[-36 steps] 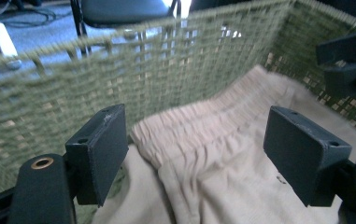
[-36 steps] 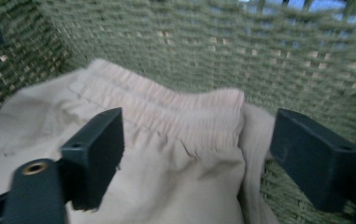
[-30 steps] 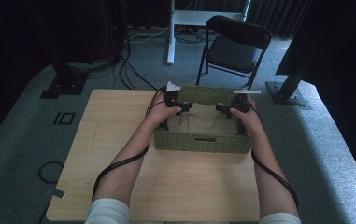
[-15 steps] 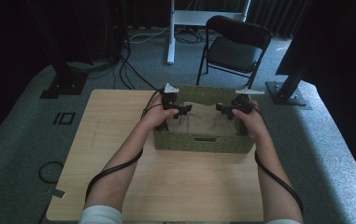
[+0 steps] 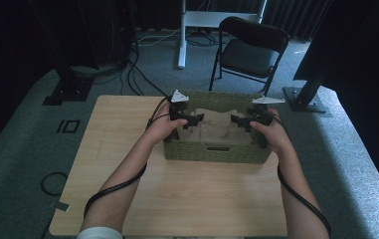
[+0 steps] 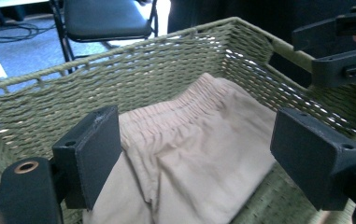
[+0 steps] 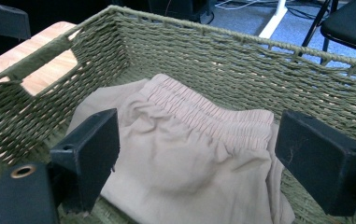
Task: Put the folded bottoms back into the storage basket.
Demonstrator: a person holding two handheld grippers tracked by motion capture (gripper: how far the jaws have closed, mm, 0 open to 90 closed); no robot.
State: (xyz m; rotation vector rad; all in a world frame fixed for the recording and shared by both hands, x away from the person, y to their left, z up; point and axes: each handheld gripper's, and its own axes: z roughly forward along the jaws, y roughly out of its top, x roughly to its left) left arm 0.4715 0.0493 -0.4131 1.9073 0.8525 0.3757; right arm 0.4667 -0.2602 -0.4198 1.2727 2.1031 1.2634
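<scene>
Overhead, high view: wooden table (image 5: 127, 149); green woven basket (image 5: 217, 152) holding folded beige garment (image 5: 217, 127). Left gripper (image 5: 195, 120) at the basket's left end, right gripper (image 5: 236, 120) at its right end, tips facing each other above the garment.

Left gripper view: left gripper (image 6: 196, 149), jaws wide apart, nothing between them; garment (image 6: 189, 154) directly ahead and below, elastic waistband farthest off; basket wall (image 6: 119, 74) behind.

Right gripper view: right gripper (image 7: 196, 149), jaws wide apart, empty; garment (image 7: 189, 154) below; basket handle cut-out (image 7: 49, 70) to its left.
</scene>
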